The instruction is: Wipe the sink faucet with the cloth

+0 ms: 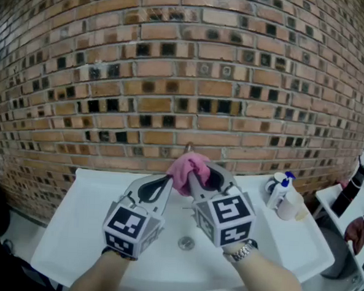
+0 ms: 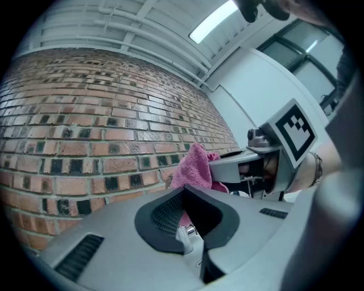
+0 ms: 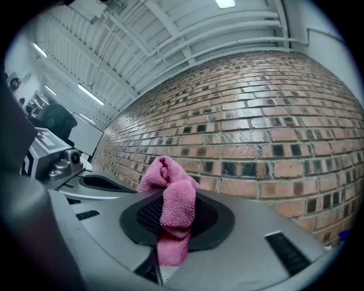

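A pink cloth is bunched over the faucet at the back of the white sink; only a small tip of the faucet shows above it. My right gripper is shut on the cloth, which stands up between its jaws against the brick wall. My left gripper is shut just left of the cloth and holds nothing. In the left gripper view the cloth rises beyond its closed jaws, and a chrome piece shows through the hole between them.
A brick wall stands right behind the sink. A blue-capped bottle and a white container sit on the sink's right rim. The drain lies below the grippers. A dark bottle stands at the far right.
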Tool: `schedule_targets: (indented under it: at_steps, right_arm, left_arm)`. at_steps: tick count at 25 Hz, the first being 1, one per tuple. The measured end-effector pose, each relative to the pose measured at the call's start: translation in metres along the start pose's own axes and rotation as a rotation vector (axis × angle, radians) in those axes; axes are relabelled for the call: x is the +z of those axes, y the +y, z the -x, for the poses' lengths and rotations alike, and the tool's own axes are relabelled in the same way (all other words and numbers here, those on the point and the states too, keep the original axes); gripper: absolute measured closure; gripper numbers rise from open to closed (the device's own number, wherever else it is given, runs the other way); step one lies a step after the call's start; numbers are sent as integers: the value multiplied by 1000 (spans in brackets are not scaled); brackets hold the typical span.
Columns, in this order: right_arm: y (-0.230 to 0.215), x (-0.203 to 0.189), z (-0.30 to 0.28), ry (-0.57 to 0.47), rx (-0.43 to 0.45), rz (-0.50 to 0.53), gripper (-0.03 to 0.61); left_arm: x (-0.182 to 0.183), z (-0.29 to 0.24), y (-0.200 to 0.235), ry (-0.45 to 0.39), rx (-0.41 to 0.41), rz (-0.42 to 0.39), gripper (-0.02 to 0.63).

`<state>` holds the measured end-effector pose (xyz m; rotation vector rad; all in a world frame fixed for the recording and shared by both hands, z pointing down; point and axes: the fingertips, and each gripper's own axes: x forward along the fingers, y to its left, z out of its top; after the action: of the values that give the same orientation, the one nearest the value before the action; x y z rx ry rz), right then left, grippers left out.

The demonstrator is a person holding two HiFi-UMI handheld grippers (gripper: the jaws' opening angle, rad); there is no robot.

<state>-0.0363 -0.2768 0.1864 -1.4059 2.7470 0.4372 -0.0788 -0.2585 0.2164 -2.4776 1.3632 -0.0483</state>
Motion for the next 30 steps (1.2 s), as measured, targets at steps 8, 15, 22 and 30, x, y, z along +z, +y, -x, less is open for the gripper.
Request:
schedule_targets:
  at_steps: [8, 15, 22, 30]
  right_arm:
    - [-12, 12, -21, -10, -14, 10, 502]
    - [-25, 16, -33, -6, -21, 16, 502]
    - [-40, 19, -47, 1, -26, 16, 500]
    - [-52, 18, -59, 16, -24, 1, 500]
  left_arm:
    - [-1, -12, 16, -15, -6, -9, 611]
    - [-11, -15, 17, 2, -3, 14, 611]
    - [-13, -14, 20, 3, 5, 20, 611]
    - [-17, -15, 20, 0, 0, 12, 611]
